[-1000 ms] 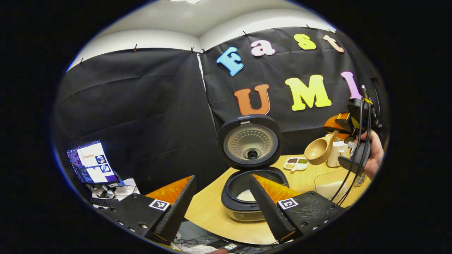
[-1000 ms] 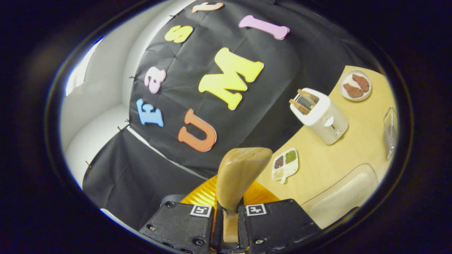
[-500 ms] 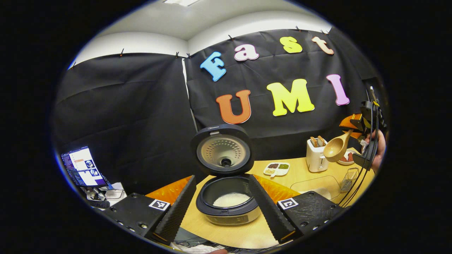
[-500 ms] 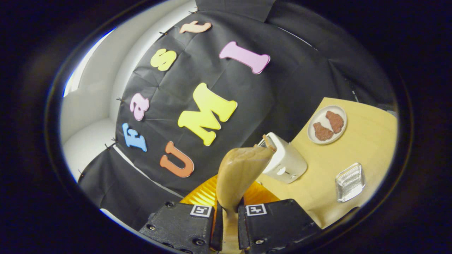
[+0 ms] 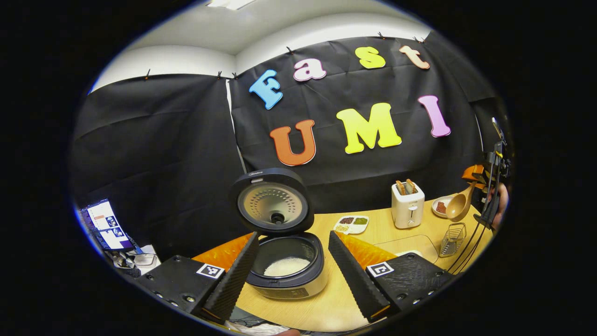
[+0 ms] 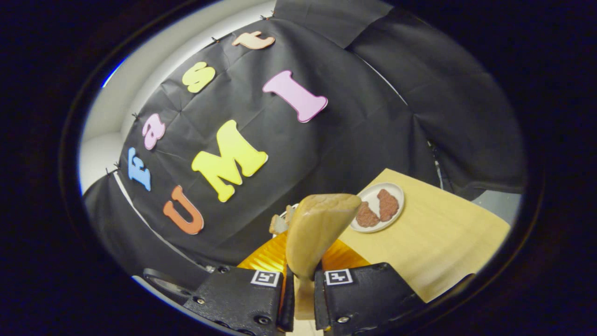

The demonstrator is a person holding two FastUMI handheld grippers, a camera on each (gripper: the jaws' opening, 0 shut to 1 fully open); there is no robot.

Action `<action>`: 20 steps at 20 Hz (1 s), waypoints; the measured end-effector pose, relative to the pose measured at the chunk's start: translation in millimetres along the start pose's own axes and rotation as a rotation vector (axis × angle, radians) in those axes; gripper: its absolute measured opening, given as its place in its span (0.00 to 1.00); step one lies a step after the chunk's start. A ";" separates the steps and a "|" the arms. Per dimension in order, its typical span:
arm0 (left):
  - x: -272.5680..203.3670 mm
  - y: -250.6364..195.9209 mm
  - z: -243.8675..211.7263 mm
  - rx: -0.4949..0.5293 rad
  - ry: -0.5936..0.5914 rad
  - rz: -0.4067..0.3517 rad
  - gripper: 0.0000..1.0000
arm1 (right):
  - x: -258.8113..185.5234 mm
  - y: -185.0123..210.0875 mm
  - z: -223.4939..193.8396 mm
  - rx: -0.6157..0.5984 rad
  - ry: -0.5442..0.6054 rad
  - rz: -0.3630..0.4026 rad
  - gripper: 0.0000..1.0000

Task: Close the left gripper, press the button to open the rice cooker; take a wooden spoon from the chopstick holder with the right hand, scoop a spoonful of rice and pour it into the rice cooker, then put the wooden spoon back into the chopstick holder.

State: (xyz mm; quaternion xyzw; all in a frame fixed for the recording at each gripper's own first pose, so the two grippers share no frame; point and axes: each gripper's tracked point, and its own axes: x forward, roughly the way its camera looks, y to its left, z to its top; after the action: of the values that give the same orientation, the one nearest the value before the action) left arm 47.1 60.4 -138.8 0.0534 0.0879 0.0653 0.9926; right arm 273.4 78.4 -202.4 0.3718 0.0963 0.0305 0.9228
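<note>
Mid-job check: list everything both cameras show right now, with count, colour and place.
rice cooker: one, black, lid up, white rice inside, table's near left
sectioned dish: one, white, behind the cooker
toaster: one, white, toast in its slots, back of the table
plate: one, white, two brown pieces, back right
wire holder: one, metal, right side
clear container: one, beside the holder
laptop: one, far left, off the table
table: one, light wood
wooden spoon: one, tan, in the right claw
left claw: open, before the cooker
right claw: shut on the spoon's handle

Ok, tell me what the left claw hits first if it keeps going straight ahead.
Probably the open rice cooker: it sits between the left claw's spread fingers, straight ahead on the table. Depth is hard to judge.
</note>
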 end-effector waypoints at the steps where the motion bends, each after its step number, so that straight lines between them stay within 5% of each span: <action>1: 0.9 -3.0 1.0 0.006 0.001 -0.003 0.96 | 1.6 -9.6 -0.6 -0.034 -0.006 -0.024 0.22; 8: 3.9 -18.1 2.7 0.029 0.006 -0.029 0.95 | 15.8 -54.8 -33.6 -0.250 0.027 -0.136 0.22; 20: 8.5 -24.6 3.5 0.061 0.007 -0.043 0.96 | 39.5 -90.1 -88.7 -0.354 0.098 -0.197 0.22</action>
State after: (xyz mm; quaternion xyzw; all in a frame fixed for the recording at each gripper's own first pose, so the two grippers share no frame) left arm 59.0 37.0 -139.7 0.0817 0.0943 0.0416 0.9913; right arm 292.9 78.8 -333.4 0.1907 0.1699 -0.0256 0.9665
